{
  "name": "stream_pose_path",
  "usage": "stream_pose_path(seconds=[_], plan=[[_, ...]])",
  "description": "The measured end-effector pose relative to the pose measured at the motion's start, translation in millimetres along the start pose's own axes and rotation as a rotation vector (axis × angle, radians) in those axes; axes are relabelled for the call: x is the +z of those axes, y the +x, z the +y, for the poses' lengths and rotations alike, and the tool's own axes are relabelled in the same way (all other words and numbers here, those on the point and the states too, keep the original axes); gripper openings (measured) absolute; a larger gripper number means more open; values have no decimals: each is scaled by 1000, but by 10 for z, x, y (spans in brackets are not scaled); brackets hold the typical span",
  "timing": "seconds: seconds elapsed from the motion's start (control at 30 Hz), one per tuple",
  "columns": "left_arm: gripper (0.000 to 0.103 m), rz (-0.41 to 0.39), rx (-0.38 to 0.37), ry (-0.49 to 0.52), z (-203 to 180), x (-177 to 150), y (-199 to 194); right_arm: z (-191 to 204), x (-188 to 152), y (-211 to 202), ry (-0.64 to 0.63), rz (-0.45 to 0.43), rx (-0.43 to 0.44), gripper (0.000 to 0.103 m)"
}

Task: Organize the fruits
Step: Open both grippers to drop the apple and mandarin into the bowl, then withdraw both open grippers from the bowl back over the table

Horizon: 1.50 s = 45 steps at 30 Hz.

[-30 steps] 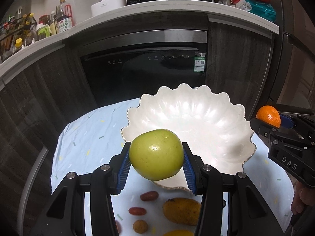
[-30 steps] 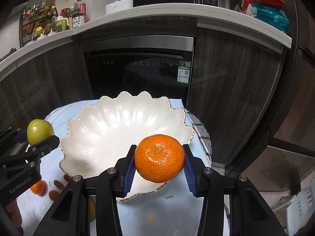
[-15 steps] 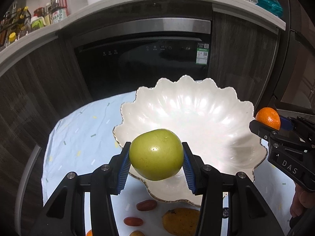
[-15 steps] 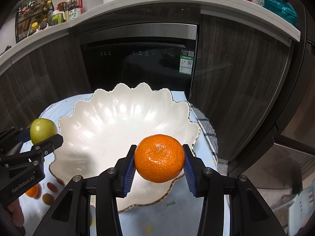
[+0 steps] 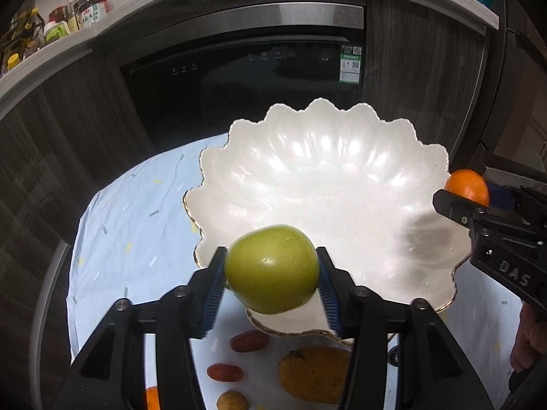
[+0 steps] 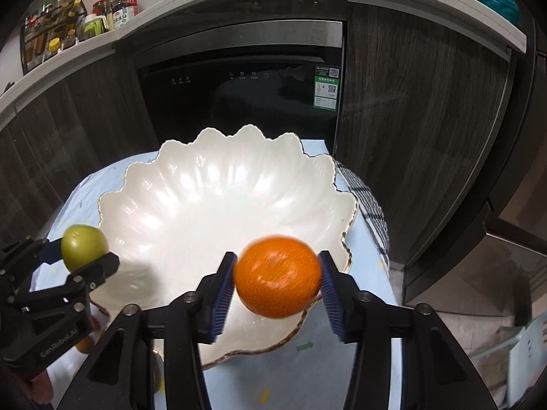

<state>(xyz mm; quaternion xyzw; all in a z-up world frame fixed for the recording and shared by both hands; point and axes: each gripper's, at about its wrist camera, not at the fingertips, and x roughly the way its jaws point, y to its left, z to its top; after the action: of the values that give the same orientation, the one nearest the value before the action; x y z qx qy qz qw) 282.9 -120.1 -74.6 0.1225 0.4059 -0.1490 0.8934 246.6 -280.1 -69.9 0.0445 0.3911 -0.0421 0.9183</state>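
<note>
Our left gripper is opening, and the apple sits blurred between pads that no longer seem to press it. The right gripper is opening too, letting go of the orange. We hold both over the near rim of the bowl, so each fruit should drop inside. A mango and small fruits wait on the cloth near its front edge.

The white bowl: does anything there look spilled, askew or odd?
Nothing spilled or broken; the bowl sits level and empty. Only the apple and orange look smeared, as the left fingers and right fingers are opening around them.
</note>
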Motion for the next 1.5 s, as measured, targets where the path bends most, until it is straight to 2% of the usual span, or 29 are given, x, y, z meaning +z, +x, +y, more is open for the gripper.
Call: stream_pose_path(seconds=[0.03, 0.1, 0.23, 0.3, 0.4, 0.97, 1.5], plan=[[73, -15, 8, -1, 2, 0, -25, 1, 4, -16, 1, -9, -2, 66], [82, -41, 12, -3, 15, 6, -73, 10, 16, -71, -2, -35, -11, 73], [86, -43, 21, -13, 41, 53, -103, 23, 66, -132, -1, -57, -12, 79], [94, -51, 34, -21, 61, 66, -132, 24, 81, -151, 2, -65, -18, 82], [101, -65, 43, -35, 97, 80, -186, 27, 101, -180, 5, -75, -24, 88], [102, -95, 63, -57, 184, 70, -488, 84, 92, -428, 2, -108, -41, 89], [102, -117, 78, -84, 305, -124, -784, 236, -44, -693, -4, -134, -28, 89]])
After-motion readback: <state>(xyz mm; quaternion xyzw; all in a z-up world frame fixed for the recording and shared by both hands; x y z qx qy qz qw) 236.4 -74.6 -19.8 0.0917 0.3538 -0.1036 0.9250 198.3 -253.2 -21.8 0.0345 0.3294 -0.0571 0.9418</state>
